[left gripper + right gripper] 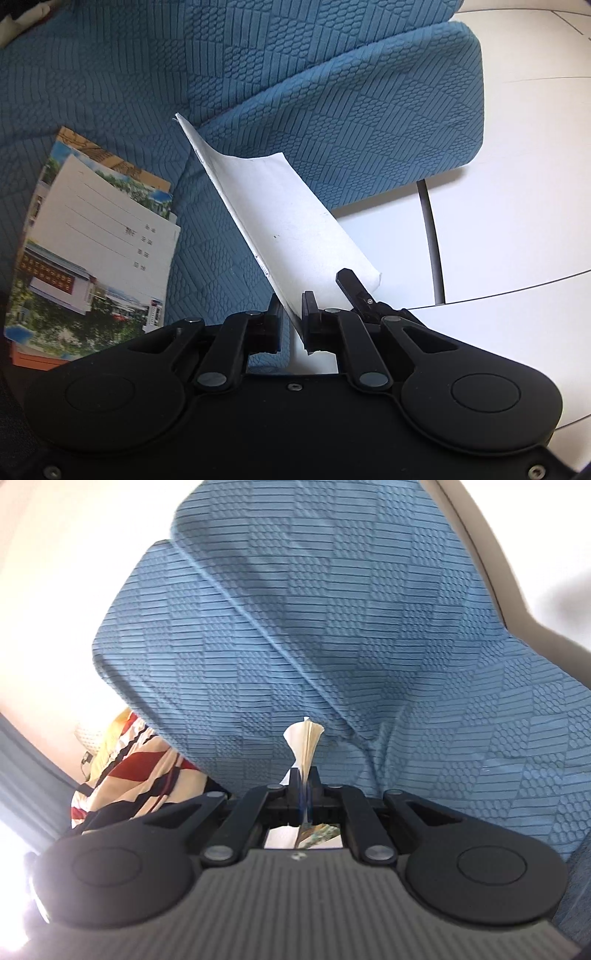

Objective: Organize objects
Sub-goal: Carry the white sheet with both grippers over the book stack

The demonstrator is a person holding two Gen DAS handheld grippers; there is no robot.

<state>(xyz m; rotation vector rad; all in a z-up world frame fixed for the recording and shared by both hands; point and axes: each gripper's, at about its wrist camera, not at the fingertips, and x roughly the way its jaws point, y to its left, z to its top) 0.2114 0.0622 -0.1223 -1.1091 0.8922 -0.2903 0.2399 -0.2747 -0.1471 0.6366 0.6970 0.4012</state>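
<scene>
- Blue textured sofa cover [332,92] fills the space ahead of both claws; only the left wrist view shows white floor [517,184] off to its right.
- Only the left view shows a stack of booklets [96,243] lying on the sofa, left of the left gripper [292,306].
- The left gripper is clamped on a white booklet [280,206], which rises edge-on ahead of it.
- The right gripper [304,775] is pinched tight on fanned pages [304,738]; striped fabric [129,760] lies to its left.

Black hand-held gripper [291,306], round screws
</scene>
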